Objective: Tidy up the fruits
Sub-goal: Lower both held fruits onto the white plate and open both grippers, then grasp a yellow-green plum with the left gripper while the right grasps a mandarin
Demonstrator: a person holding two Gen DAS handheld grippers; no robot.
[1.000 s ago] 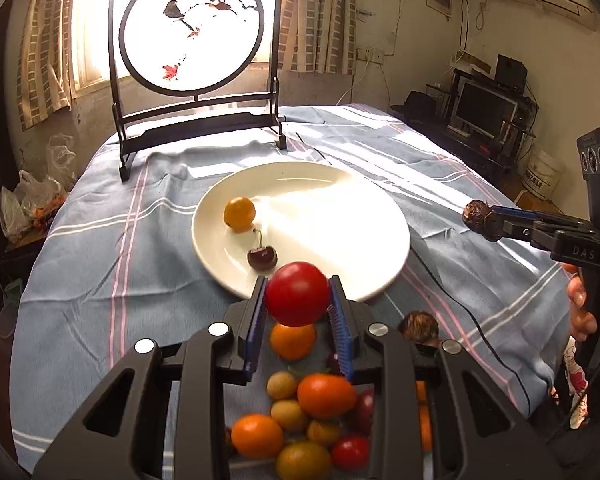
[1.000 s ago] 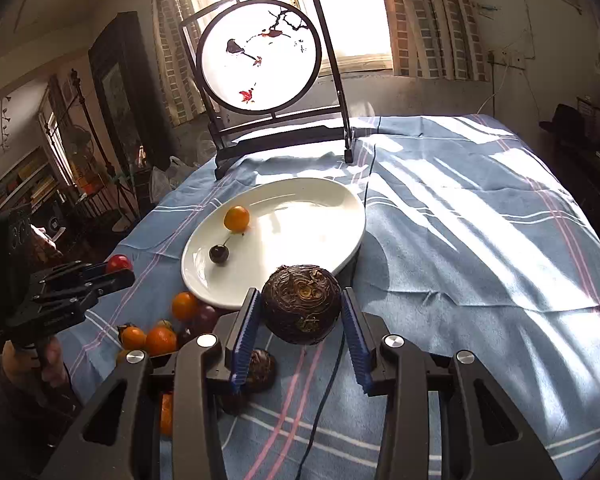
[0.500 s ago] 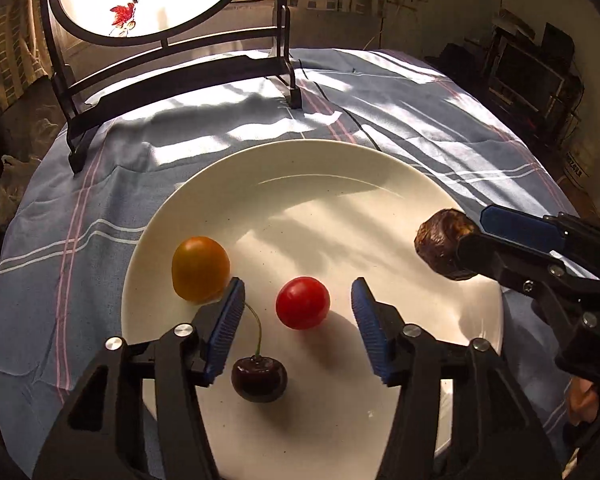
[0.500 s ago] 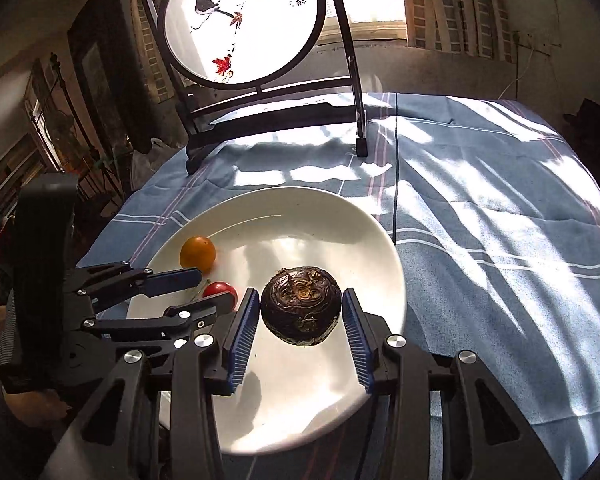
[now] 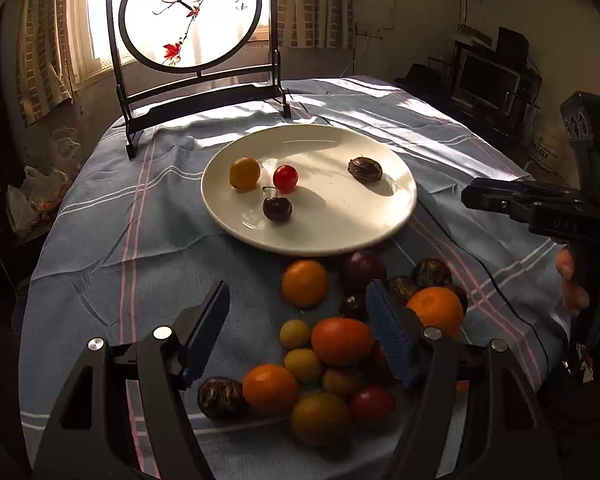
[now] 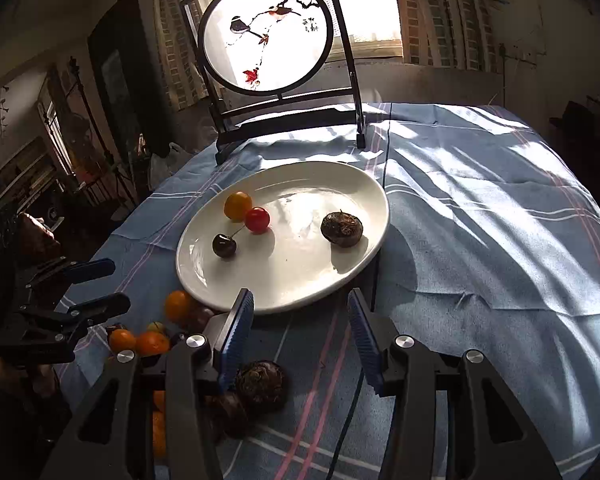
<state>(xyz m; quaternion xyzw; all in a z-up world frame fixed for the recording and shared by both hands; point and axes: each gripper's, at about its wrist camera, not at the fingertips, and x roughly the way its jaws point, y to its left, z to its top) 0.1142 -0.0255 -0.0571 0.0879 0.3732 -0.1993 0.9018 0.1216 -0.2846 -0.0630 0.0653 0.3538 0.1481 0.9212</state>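
Note:
A white plate (image 5: 340, 232) (image 6: 300, 292) holds a yellow tomato (image 5: 244, 173) (image 6: 238, 205), a red tomato (image 5: 285, 178) (image 6: 257, 219), a dark cherry (image 5: 277, 209) (image 6: 224, 245) and a brown water chestnut (image 5: 365, 169) (image 6: 341, 229). My left gripper (image 5: 298, 320) is open and empty above a pile of orange, yellow, red and dark fruits (image 5: 332, 344) on the near cloth. My right gripper (image 6: 300, 332) is open and empty in front of the plate, above two brown chestnuts (image 6: 260, 384).
A round painted screen on a black stand (image 5: 192, 16) (image 6: 266, 36) stands behind the plate. A black cable (image 6: 376, 280) runs over the blue striped cloth. The right gripper shows at the right of the left wrist view (image 5: 532, 204).
Both grippers let go of their fruit on the plate and drew back toward me. The red tomato and the chestnut now lie on the plate. Both jaws stand open.

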